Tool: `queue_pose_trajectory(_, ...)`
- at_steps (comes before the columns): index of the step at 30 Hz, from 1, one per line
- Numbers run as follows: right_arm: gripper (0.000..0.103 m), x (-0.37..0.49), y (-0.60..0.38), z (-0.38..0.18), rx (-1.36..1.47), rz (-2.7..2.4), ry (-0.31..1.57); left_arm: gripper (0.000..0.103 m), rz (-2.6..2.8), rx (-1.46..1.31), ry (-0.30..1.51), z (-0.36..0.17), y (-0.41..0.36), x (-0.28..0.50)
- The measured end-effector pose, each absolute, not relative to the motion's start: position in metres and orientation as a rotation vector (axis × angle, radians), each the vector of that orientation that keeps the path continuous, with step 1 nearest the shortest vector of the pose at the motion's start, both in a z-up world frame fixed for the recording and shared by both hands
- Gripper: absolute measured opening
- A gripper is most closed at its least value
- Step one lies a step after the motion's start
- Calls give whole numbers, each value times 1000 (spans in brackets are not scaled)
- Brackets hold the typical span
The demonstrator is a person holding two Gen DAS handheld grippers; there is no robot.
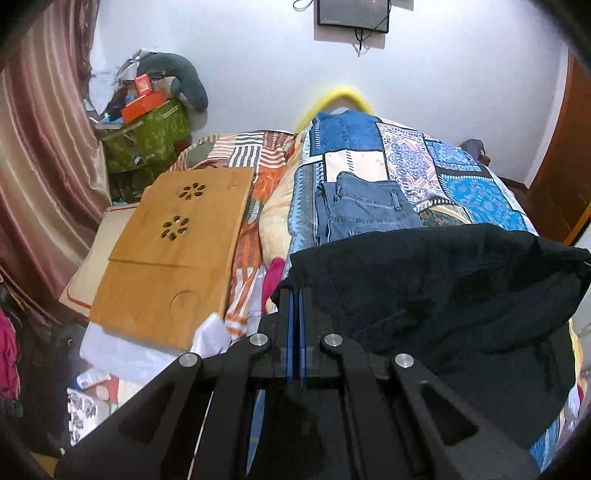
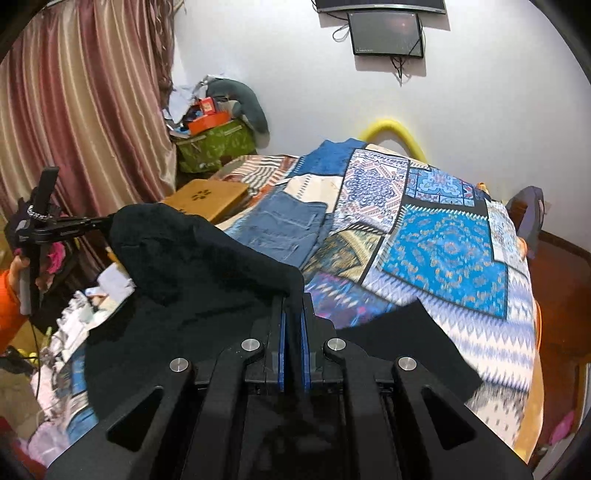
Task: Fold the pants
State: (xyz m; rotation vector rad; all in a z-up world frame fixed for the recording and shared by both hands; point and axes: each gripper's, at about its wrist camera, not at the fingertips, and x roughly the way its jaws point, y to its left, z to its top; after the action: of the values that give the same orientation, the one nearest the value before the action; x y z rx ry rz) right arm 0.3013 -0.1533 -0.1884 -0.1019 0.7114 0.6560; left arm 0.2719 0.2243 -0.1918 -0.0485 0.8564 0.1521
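A bed filled most of both views, covered by a patchwork quilt in blue, white and orange panels; a white wall rose behind it, with a dark screen mounted high and a pink-and-cream striped curtain hanging on the left. The black pants hung lifted above the near part of the quilt, stretched between the two grippers and sagging in folds; one flat black part of them lay on the quilt's near edge in the right wrist view. A bamboo lap tray with flower-shaped cut-outs lay tilted on the striped bedding to the left of the quilt; a folded pair of blue jeans lay flat on the quilt beyond the black pants; a green patterned bag piled with an orange box stood in the corner by the curtain. The left gripper was pressed together on a corner of the black pants, cloth pinched between its blue pads; the right gripper was likewise clamped on the pants' other corner. In the right wrist view the left gripper showed from the side, held by a hand with an orange sleeve.
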Motion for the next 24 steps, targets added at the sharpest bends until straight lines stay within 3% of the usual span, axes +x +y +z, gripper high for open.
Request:
queue_pose_trajectory(11, 6, 202, -152, -232, -109, 678, 764, 1, 193, -100, 929, -250, 237, 173)
queue_pose_trajectory(19, 6, 174, -152, -277, -66, 640, 851, 1, 202, -152, 1057, -322, 234, 136)
queue_pose_trajectory(24, 9, 166, -152, -285, -64, 621, 865, 1, 204, -148, 1057, -330, 231, 126)
